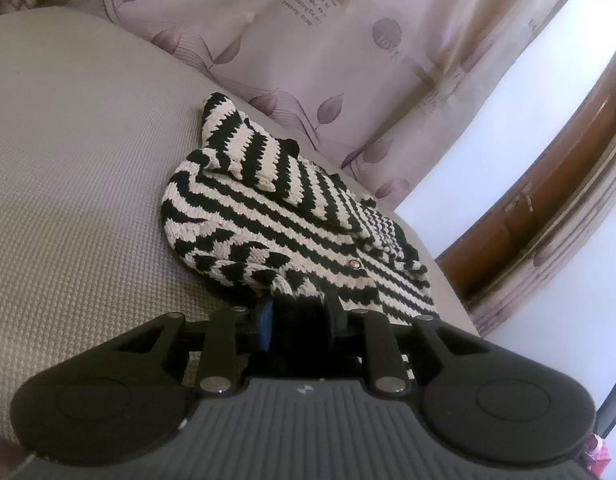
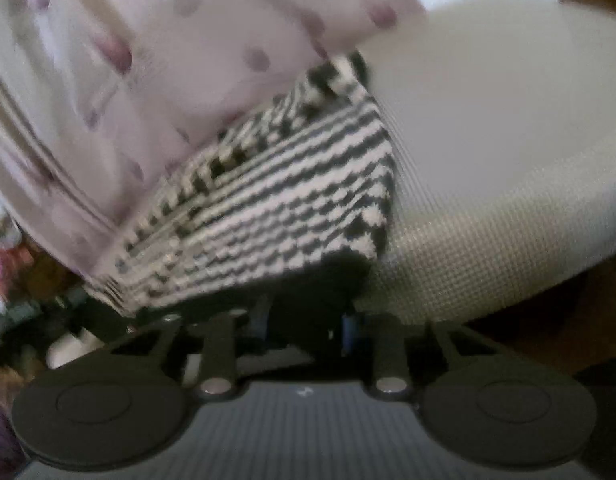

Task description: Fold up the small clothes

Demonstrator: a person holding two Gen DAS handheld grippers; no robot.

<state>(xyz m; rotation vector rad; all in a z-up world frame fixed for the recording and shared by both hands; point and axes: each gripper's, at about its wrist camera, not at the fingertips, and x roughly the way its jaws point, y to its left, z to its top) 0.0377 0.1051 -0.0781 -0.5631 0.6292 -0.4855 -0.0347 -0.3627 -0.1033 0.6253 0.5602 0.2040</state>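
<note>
A small black-and-cream striped knit cardigan [image 1: 291, 216] lies on a grey woven surface [image 1: 75, 200], one sleeve folded across its top. My left gripper [image 1: 297, 306] is at the cardigan's near hem, its fingers close together with the knit edge between them. In the blurred right wrist view the same cardigan [image 2: 275, 200] fills the middle, and my right gripper [image 2: 308, 320] is at its near edge, fingers drawn in on the dark hem. The fingertips of both are partly hidden by fabric.
A pale curtain with purple leaf print [image 1: 308, 40] hangs right behind the surface. A white wall and brown wooden door frame [image 1: 548, 200] are at the right. Clutter [image 2: 23, 288] shows at the lower left in the right wrist view.
</note>
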